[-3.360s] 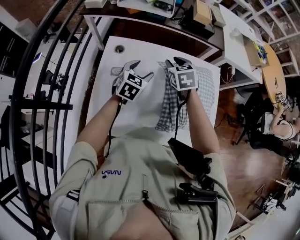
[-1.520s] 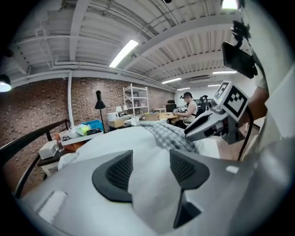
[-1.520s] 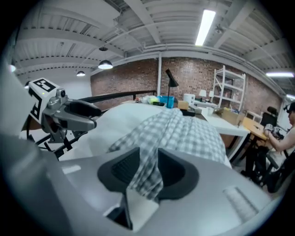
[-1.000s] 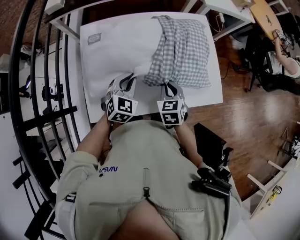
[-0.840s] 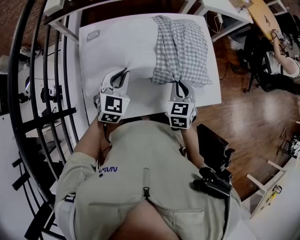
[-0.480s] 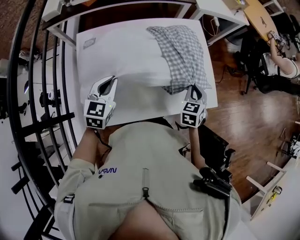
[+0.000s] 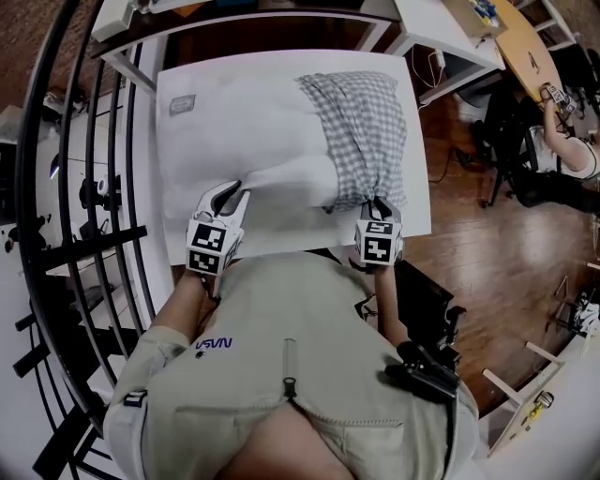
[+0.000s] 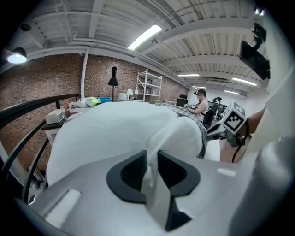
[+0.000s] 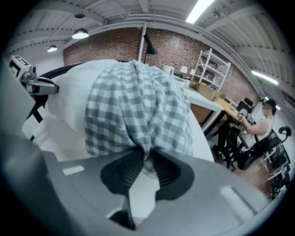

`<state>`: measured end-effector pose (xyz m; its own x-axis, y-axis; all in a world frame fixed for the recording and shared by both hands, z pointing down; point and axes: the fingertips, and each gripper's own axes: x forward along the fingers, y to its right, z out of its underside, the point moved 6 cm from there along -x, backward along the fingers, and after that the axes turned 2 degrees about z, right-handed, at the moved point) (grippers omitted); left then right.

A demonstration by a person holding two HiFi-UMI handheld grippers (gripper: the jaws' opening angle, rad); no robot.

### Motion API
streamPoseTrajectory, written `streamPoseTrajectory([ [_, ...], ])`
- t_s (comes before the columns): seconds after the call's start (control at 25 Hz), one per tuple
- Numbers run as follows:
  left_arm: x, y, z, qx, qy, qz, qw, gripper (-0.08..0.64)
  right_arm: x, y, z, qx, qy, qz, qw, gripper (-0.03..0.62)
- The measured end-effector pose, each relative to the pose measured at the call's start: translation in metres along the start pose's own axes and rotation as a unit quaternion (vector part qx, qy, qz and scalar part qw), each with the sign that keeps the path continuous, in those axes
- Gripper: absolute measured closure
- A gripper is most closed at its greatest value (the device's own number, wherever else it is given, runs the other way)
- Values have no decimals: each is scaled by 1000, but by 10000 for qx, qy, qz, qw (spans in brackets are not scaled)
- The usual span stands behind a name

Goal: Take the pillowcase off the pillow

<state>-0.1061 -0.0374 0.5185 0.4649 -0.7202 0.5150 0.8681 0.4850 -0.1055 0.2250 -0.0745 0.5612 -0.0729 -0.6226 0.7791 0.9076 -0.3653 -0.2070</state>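
Note:
A white pillow (image 7: 253, 122) lies across the white table (image 7: 418, 217), its right end inside a grey checked pillowcase (image 7: 361, 131). My left gripper (image 7: 228, 190) is at the pillow's near edge. White pillow fabric (image 8: 115, 133) is pinched between its jaws (image 8: 151, 159), which have just been opening. My right gripper (image 7: 378, 203) holds the pillowcase's near edge. Checked cloth (image 9: 138, 106) gathers into its jaws (image 9: 146, 159), which have also just been opening with the cloth still between them. Each gripper view shows the other gripper (image 8: 230, 122) (image 9: 32, 80) off to the side.
A black curved railing (image 7: 84, 187) runs down the left. Desks with clutter (image 7: 281, 19) stand beyond the table. Wooden floor (image 7: 469, 234) lies to the right, where a person (image 7: 572, 141) sits at a round table. A small label (image 7: 180, 105) marks the pillow's far left corner.
The checked pillowcase has slid toward the pillow's right end, baring more white pillow. The grippers spread apart, then the left one came back inward and both sit near the table's front edge.

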Motion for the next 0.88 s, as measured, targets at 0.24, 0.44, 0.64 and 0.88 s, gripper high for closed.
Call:
streamPoseTrajectory([
  [0.24, -44, 20, -53, 276, 566, -71, 9980, 431, -46, 17, -28, 226, 362, -831, 9956, 420],
  [0.44, -25, 0, -113, 703, 1095, -336, 9909, 420, -68, 18, -100, -122, 1311, -1172, 9843, 425],
  [0.64, 22, -25, -161, 1140, 1215, -351, 9854, 366, -54, 13, -195, -483, 2178, -1147, 9680, 437],
  [0.88, 108, -50, -184, 1405, 474, -227, 9887, 267, 11, -4, -283, -736, 2119, -1362, 9649, 437],
])
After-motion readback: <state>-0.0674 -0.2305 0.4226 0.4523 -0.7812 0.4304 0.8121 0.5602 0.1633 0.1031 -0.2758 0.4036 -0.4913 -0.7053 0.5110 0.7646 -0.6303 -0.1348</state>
